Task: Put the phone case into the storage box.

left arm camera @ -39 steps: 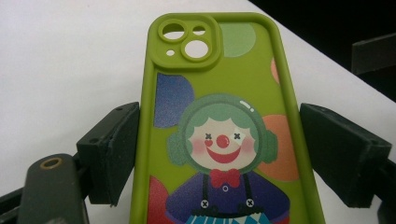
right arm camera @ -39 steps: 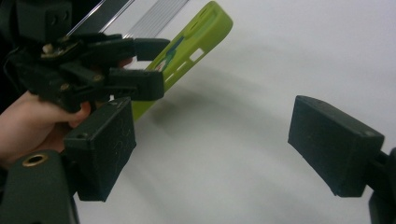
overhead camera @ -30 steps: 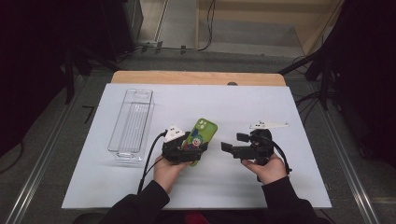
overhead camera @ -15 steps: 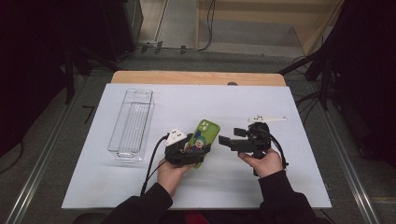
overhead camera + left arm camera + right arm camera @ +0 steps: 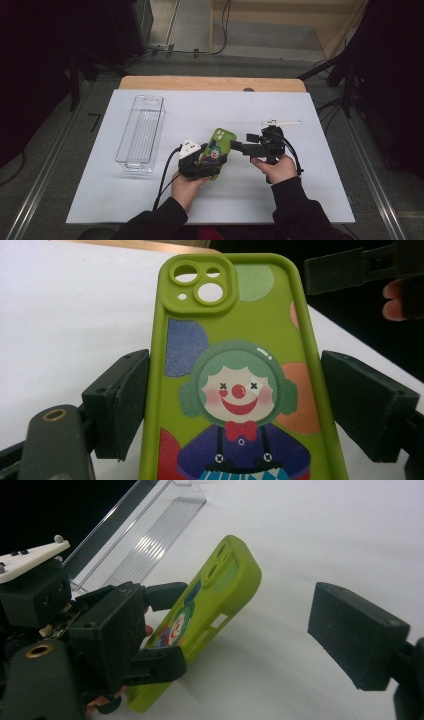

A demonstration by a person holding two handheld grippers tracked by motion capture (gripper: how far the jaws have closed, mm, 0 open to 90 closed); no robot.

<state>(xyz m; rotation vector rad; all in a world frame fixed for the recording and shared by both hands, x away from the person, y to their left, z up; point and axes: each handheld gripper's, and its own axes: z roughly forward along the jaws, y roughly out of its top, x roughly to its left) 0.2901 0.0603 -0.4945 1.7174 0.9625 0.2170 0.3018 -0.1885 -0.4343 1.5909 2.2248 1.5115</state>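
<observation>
The left gripper (image 5: pixel 212 160) holds the green phone case (image 5: pixel 215 147) by its long edges, fingers (image 5: pixel 120 402) seemingly closed against both sides. The case sits tilted up off the table (image 5: pixel 300 200), right of the clear tray (image 5: pixel 142 132). The right gripper (image 5: pixel 240 146), fingers wide, points at the case's top edge. It is light, bendy silicone and grippy; best taken across the rims

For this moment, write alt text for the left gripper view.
A green phone case printed with a smiling clown stands between the left gripper's two black pads, its camera cutouts uppermost. Behind it lies a white table, with the right gripper's jaw tip at top right.
</observation>
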